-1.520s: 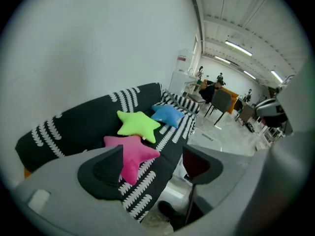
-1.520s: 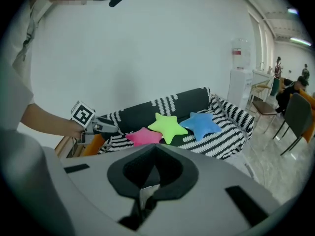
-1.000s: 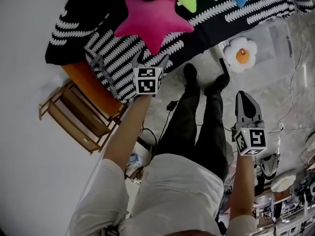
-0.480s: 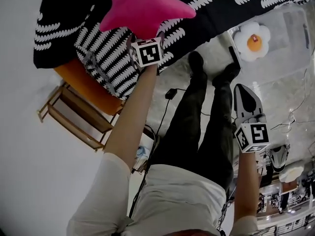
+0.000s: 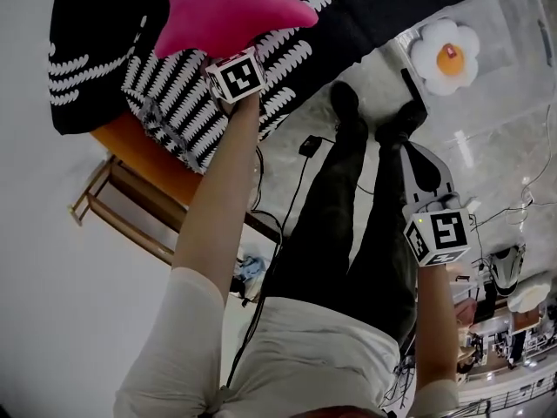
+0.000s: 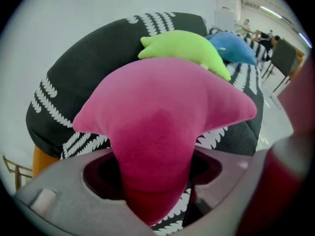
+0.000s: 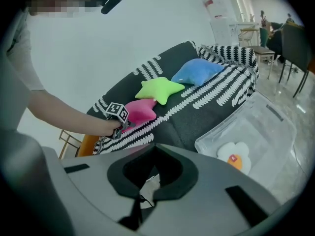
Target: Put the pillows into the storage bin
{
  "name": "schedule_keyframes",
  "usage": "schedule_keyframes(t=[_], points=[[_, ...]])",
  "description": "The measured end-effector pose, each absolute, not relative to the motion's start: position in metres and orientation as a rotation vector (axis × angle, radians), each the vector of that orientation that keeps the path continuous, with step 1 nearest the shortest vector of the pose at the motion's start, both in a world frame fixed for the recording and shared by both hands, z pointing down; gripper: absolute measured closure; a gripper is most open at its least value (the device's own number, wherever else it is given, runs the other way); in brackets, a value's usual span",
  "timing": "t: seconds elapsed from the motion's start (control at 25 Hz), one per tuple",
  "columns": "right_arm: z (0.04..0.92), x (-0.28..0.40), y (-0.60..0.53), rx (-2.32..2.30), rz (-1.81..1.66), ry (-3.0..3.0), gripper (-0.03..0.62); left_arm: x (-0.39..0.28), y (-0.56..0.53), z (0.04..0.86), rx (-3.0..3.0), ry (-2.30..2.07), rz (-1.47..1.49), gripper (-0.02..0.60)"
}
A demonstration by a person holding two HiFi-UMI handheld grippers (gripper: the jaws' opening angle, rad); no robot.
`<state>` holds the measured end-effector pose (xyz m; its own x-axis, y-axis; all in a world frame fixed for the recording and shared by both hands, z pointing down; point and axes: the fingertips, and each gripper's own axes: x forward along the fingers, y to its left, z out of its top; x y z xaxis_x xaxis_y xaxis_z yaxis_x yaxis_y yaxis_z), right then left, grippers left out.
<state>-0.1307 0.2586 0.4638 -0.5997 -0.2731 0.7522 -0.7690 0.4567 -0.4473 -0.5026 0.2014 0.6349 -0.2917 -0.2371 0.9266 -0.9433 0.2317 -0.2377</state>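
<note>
Task barely started on the couch side. One white egg-shaped pillow [image 5: 446, 49] already lies inside the clear storage bin [image 7: 268, 114], which sits on the floor just in front of the couch. Three pillows remain on the black-and-white couch cover [image 6: 59, 87]: the pink star pillow [image 6: 162, 122] nearest, the green star pillow [image 6: 184, 48] behind it, and the blue pillow [image 6: 231, 48] past that, touching the green one. None of the three is lifted yet, so all need picking and dropping in the bin; judged step is grasping the pink one. The left hand-held gripper [image 5: 228, 59] is at the pink star's near point. Its jaws are spread with that point lying between them, and they have just been closing in on it. No clear squeeze on the plush is visible yet, so I would not call it held. The left arm is stretched well out in front, forearm bare, with the gripper tipped steeply down onto the pillow edge. The right hand-held gripper [image 5: 419, 157] has its jaws pressed together with nothing between them, only floor and a cable seen past the tips. The right arm hangs low beside the person's right leg, with the gripper angled down and forward, well apart from the pillows and short of the bin.
</note>
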Motion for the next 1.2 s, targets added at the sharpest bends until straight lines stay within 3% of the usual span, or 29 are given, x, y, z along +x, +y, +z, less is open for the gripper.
schedule_keyframes(t=[0.16,0.28,0.6,1.2], points=[[0.465,-0.111,0.263,0.888,1.093,-2.093,0.591,-0.499,0.206,0.621,1.188,-1.680,1.144,0.305],[0.461,-0.097,0.262,0.886,1.094,-2.088,0.591,-0.501,0.199,0.599,1.208,-1.655,1.142,0.337],[0.449,-0.070,0.258,0.862,1.052,-2.140,0.591,-0.481,0.227,0.559,1.277,-1.524,1.240,0.339],[0.414,0.004,0.265,0.885,1.004,-2.184,0.591,-0.322,0.255,0.491,1.629,-1.284,1.424,0.334]])
